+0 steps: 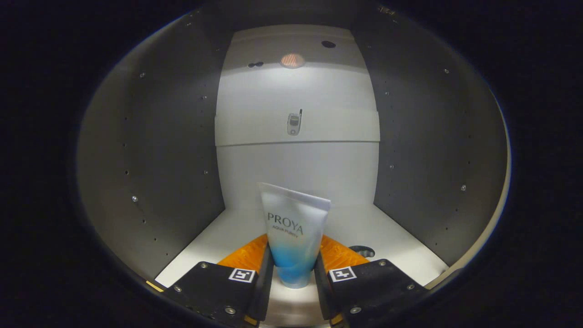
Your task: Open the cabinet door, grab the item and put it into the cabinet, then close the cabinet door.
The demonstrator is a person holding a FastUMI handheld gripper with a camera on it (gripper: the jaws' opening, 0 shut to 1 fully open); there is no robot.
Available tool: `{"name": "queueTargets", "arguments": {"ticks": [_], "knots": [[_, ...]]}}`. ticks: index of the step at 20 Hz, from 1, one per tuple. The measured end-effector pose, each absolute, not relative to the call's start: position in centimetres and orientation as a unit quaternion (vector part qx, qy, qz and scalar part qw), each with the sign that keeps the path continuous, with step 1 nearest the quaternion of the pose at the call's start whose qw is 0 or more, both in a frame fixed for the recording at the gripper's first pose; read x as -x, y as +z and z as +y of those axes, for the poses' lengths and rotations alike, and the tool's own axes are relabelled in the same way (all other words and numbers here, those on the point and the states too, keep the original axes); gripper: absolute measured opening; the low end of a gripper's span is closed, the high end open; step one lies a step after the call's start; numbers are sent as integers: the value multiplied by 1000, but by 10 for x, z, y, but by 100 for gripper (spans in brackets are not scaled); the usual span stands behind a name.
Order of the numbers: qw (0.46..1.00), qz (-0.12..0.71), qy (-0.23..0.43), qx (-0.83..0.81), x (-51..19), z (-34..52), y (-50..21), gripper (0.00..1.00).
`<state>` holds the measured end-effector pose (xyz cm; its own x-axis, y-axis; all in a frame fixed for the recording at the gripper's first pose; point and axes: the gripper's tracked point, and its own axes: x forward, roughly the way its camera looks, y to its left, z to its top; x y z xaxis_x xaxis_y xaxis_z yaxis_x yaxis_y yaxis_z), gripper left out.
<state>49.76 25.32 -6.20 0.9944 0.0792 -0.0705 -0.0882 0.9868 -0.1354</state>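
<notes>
We've got the tube (295, 237) upright btwn the gripper (294, 269) jaws, clenched on it, inside the cabinet (150, 159), cap just above the shelf floor (387, 237).

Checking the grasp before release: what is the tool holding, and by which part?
The tool holds the tube upright inside the cabinet, both fingers pressing its lower, cap end.

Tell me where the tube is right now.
In the gripper view the tube stands upright, cap down, between the two fingers of the gripper, which press on it from both sides, inside the cabinet above its white floor.
</notes>
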Motion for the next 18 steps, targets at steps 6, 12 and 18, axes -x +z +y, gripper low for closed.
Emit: {"name": "queueTargets", "arguments": {"ticks": [6,12,18], "knots": [[997,31,38,66,-497,257,-65,47],[997,-2,24,67,-484,258,-45,94],[997,-17,37,61,-430,265,-25,93]]}}
